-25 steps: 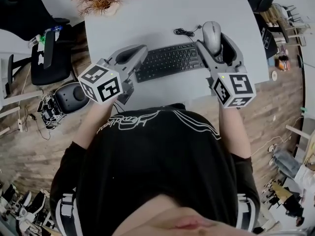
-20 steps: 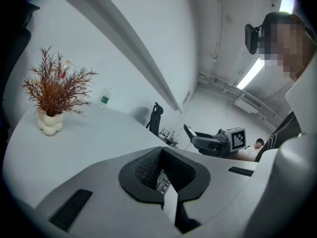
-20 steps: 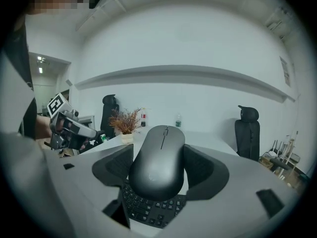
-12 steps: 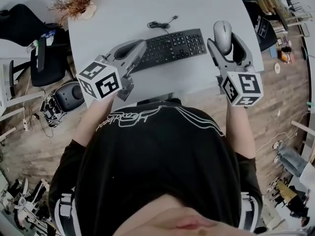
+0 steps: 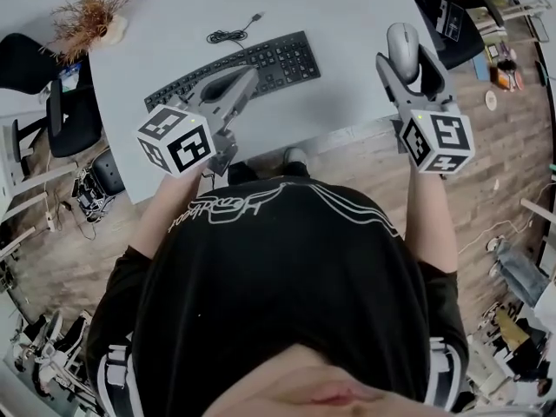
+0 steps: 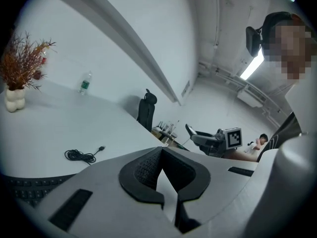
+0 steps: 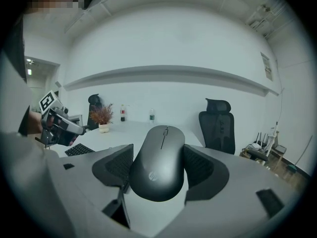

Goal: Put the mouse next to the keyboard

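- The mouse (image 7: pixel 158 160) is a smooth, dark-grey oval, clamped at its sides between my right gripper's (image 7: pixel 157 175) ribbed black pads.
- In the head view it hangs over the right edge of the white table (image 5: pixel 347 16), well apart from the flat black keyboard (image 5: pixel 234 66).
- My left gripper (image 6: pixel 166 195) is closed on nothing, above the keyboard's near edge.
- Only the right gripper view shows the logo on the mouse's back.

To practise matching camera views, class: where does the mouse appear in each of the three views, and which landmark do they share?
Head view: mouse upper right, gripped by the right gripper.
Left gripper view: mouse not discernible.
Right gripper view: dead centre, between the jaws.
Shared landmark: the dried plant, seen in all three.
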